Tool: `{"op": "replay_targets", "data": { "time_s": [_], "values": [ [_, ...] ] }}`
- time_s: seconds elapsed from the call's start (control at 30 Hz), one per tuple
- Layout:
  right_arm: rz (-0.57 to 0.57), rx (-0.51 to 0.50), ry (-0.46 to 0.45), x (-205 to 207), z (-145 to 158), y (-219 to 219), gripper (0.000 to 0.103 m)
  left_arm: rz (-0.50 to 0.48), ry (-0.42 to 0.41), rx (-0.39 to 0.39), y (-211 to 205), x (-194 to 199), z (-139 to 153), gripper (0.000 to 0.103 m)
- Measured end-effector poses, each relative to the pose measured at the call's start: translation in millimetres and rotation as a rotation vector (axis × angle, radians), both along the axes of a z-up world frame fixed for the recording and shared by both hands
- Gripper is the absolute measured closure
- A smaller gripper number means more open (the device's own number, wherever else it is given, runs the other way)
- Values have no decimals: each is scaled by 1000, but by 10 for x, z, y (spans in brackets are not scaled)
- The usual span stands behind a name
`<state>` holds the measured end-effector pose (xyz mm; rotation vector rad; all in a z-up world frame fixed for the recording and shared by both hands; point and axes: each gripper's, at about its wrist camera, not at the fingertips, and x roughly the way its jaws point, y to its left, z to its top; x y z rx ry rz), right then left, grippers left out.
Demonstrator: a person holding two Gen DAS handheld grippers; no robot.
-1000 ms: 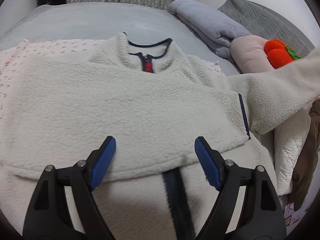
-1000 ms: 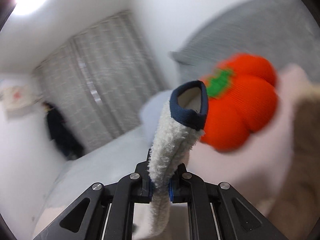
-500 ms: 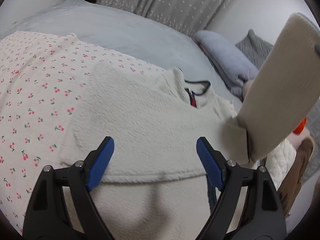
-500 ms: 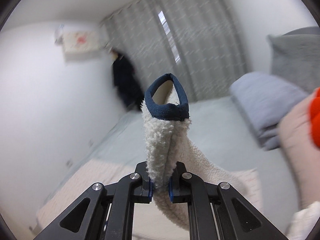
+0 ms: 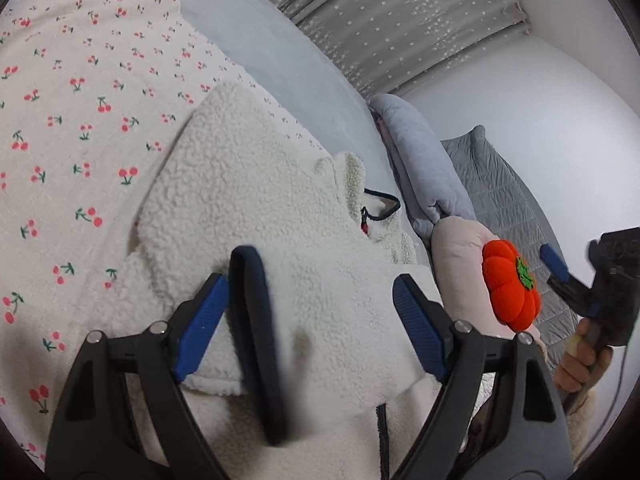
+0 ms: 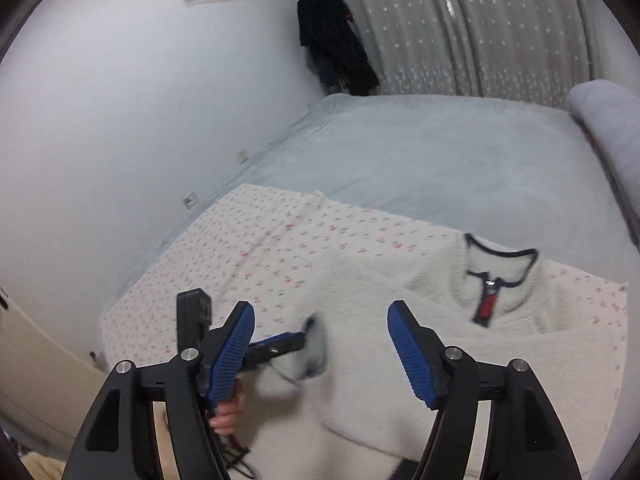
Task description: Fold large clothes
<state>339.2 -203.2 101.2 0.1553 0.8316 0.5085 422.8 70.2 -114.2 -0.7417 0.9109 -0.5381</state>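
A cream fleece pullover (image 5: 256, 216) with navy trim lies on a cherry-print sheet (image 5: 72, 92); it also shows in the right wrist view (image 6: 420, 344). One sleeve lies folded across the body, its navy cuff (image 5: 256, 332) blurred between my left fingers. My left gripper (image 5: 308, 328) is open just above that cuff and also appears in the right wrist view (image 6: 280, 346). My right gripper (image 6: 320, 344) is open and empty above the pullover; it shows at the right edge of the left wrist view (image 5: 560, 272). The collar with a red zip tab (image 6: 486, 304) points to the far side.
An orange pumpkin cushion (image 5: 510, 288) sits on a pink pillow (image 5: 456, 248) to the right, beside a folded grey blanket (image 5: 420, 168) and a grey quilted pillow (image 5: 500, 192). The grey bed (image 6: 440, 148) stretches back to curtains (image 6: 480, 20) and a hanging dark garment (image 6: 336, 44).
My right gripper carried the sleeve over the pullover's body, opened and let it go. The sleeve now lies across the body with its cuff at my left gripper. The left gripper turned left.
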Motion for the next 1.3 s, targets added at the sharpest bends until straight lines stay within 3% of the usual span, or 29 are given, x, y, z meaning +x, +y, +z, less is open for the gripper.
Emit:
{"op": "replay_targets", "data": {
  "time_s": [0.1,0.13,0.17,0.2,0.23,0.33,0.4,0.5,0.6,0.67,0.77,0.8,0.87,1.0,1.07,1.13,1.2,1.3],
  "values": [
    [-119,-16,34,74,-39,-583,28,-8,-18,131,-167,3,20,22],
    [-160,-24,43,82,-97,-771,28,-10,-25,199,-252,4,31,37],
    [-218,-27,62,100,-230,-1054,27,-12,-30,276,-344,6,37,67],
    [-257,-23,77,113,-310,-1257,27,-12,-36,358,-433,19,56,90],
    [-318,-14,98,112,-436,-1534,27,-13,-54,392,-472,10,96,92],
    [-456,7,141,205,-672,-2164,27,39,-229,367,-429,-129,464,92],
    [-528,53,178,229,-909,-2526,27,69,-284,438,-458,-93,587,92],
    [-584,169,227,350,-1254,-2904,27,81,-204,562,-507,167,287,92],
    [-596,301,274,570,-1636,-3055,27,89,-155,541,-455,221,-97,91],
    [-594,378,294,706,-1835,-3119,32,91,-156,518,-407,221,-110,90],
    [-584,472,313,897,-2064,-3145,50,94,-169,526,-404,215,-109,90],
    [-582,486,329,940,-2140,-3134,73,96,-175,527,-405,209,-100,90],
    [-622,433,294,917,-2118,-3051,82,104,-197,514,-412,127,-32,91],
    [-704,86,-98,432,-1520,-2627,86,100,-247,456,-425,65,47,91],
    [-755,-20,-182,291,-1411,-2528,86,85,-231,454,-481,130,4,91],
    [-780,-75,-152,379,-1497,-2533,86,82,-198,474,-533,214,-73,91],
    [-779,-102,-30,607,-1746,-2570,84,89,-194,473,-532,233,-68,91],
    [-781,-79,58,711,-1803,-2631,69,103,-224,465,-492,171,55,92]
  ]
}}
